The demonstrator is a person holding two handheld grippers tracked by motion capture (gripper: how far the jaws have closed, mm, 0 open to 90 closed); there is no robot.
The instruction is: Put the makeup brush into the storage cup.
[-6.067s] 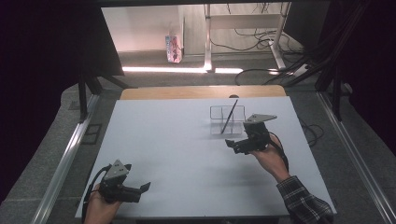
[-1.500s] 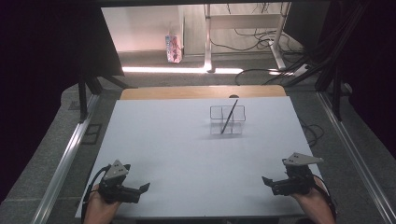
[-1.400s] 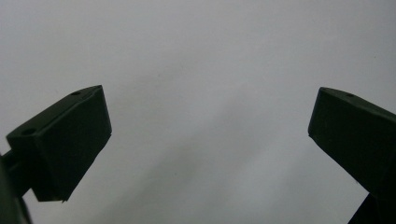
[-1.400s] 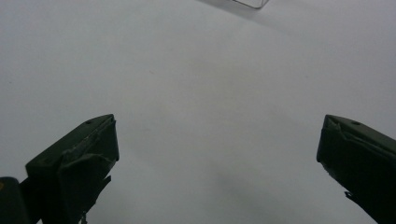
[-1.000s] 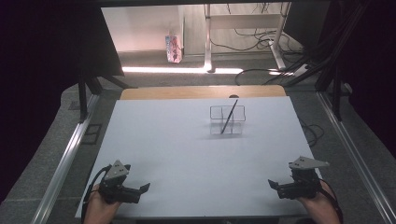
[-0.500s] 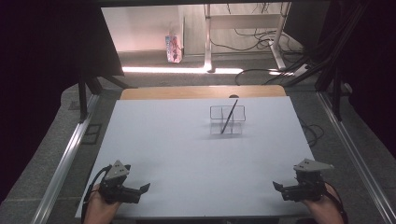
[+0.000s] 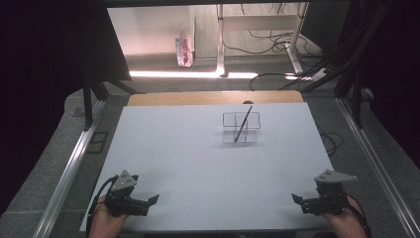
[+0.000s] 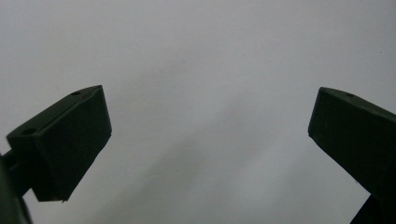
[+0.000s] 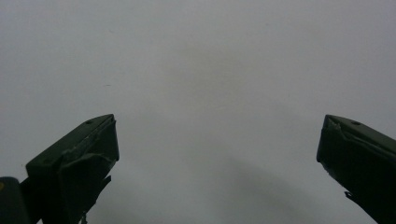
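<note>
**A:** What do you see, starting on the left?

**B:** I see my left gripper [image 7: 152, 200] low down at the near left corner of the white table [image 7: 198, 163]. Its jaws are wide apart and hold nothing.

**A:** And in the middle?

**B:** Farther back sits a clear box [image 7: 241, 127]. A dark pen [image 7: 242, 124] stands in it, leaning, with its tip down inside. It is well apart from both grippers.

**A:** And on the right?

**B:** My right gripper [image 7: 295, 199] is at the near right corner. Its jaws are wide apart too, with nothing in them.

**A:** So is the job done?

**B:** I think so. The pen is in the box and I see nothing else on the table to put away.
</note>
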